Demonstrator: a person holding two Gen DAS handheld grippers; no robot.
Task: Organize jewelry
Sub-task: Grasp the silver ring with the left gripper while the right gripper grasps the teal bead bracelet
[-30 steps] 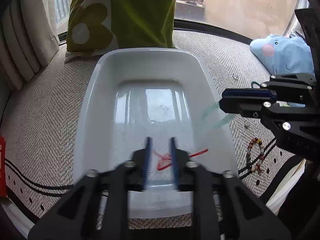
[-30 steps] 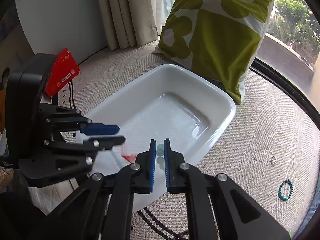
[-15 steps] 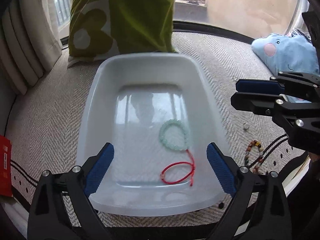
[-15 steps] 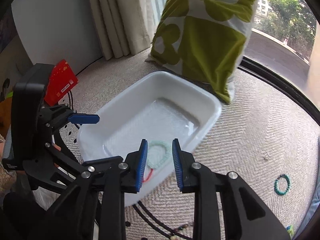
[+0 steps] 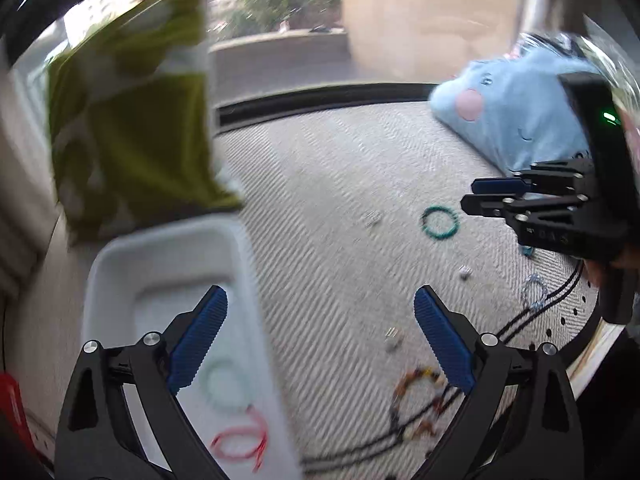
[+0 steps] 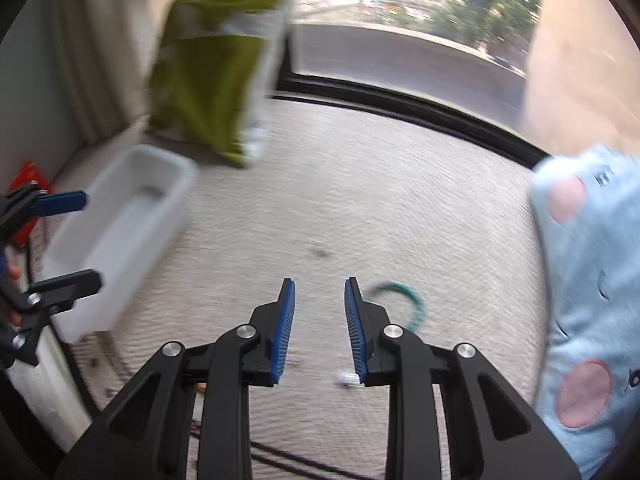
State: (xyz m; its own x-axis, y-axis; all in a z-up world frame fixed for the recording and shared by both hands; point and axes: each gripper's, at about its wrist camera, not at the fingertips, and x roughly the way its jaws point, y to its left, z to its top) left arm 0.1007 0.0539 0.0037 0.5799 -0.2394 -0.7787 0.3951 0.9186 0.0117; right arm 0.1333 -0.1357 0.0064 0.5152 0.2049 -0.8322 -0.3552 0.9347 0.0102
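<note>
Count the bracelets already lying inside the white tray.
2. A pale green beaded bracelet lies on the floor of the white plastic tray, and a red cord bracelet lies just nearer the camera. The left tongs may hide others.

Bright window daylight, heavy motion blur, fisheye bending at edges.

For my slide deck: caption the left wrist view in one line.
Open left gripper over the mat, two bracelets in the white tray, teal bracelet and beaded bracelet left outside.

Left claw [image 5: 320, 336]: black angular arms, ribbed blue pads, silver screws; right claw [image 6: 320, 330] alike.
</note>
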